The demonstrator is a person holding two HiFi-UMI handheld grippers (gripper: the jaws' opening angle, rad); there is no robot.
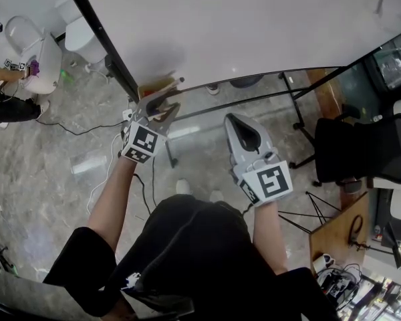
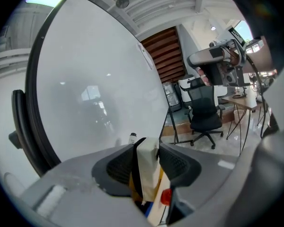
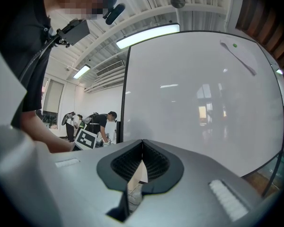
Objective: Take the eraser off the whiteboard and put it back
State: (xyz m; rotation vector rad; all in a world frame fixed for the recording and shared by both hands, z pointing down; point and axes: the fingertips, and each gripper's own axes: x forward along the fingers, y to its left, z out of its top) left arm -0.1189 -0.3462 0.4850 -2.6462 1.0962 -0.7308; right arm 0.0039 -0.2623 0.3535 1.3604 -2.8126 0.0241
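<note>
- My left gripper view shows the left gripper (image 2: 146, 148) clamped on the eraser (image 2: 146, 167), a pale felt block with yellow and dark layers. The jaws stand partly apart, with the pads pressed on its two sides.
- From the head view the same eraser (image 1: 157, 87) looks tan and pokes out past the left gripper (image 1: 159, 105), near the lower edge of the whiteboard (image 1: 254, 25). I can't tell there whether it touches.
- In the left gripper view the whiteboard (image 2: 99, 89) stands beyond the eraser, bare and grey-smeared.
- The right gripper view shows the right gripper (image 3: 142, 145) closed, tips meeting, with nothing between them. It faces the whiteboard (image 3: 203, 98).
- In the head view the right gripper (image 1: 239, 127) hangs beside the left one, below the board's edge.
- Only the right gripper view shows people (image 3: 102, 124) bent over at the far left (small, hard to read).
- The head view has a person (image 1: 0, 79) at the left edge, a black chair (image 1: 361, 149) on the right and a desk (image 1: 337, 236) with cables.
- The left gripper view also catches the chair (image 2: 203, 112), well behind the board's stand.
</note>
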